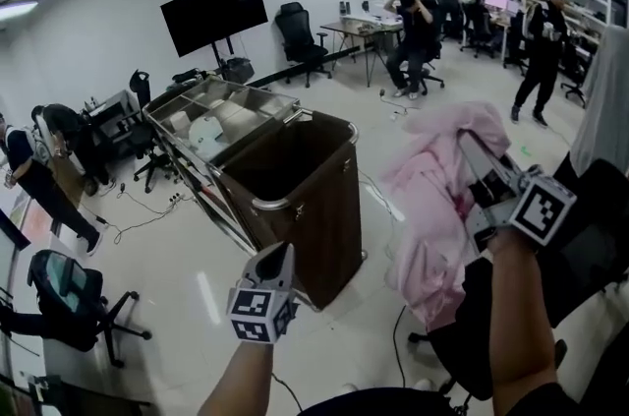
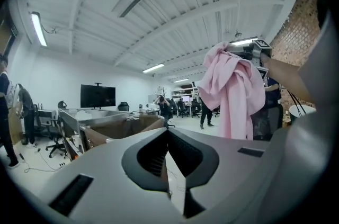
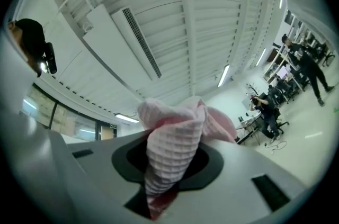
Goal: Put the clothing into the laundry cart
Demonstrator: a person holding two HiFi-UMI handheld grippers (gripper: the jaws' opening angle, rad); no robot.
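A pink waffle-knit garment (image 1: 437, 198) hangs in the air to the right of the brown laundry cart (image 1: 329, 208), which stands open-topped on the floor. My right gripper (image 1: 470, 148) is raised and shut on the top of the garment; in the right gripper view a bunch of the pink cloth (image 3: 175, 143) fills the space between the jaws. My left gripper (image 1: 279, 254) is low, just in front of the cart's near corner, shut with nothing in it. In the left gripper view the garment (image 2: 233, 90) dangles at the right and the cart (image 2: 124, 127) lies ahead.
A metal trolley (image 1: 211, 104) with white items stands right behind the cart. A black TV on a stand (image 1: 214, 11) is at the back. Black office chairs (image 1: 590, 237) sit under my right arm. People stand and sit at desks at the far right, and cables lie on the floor.
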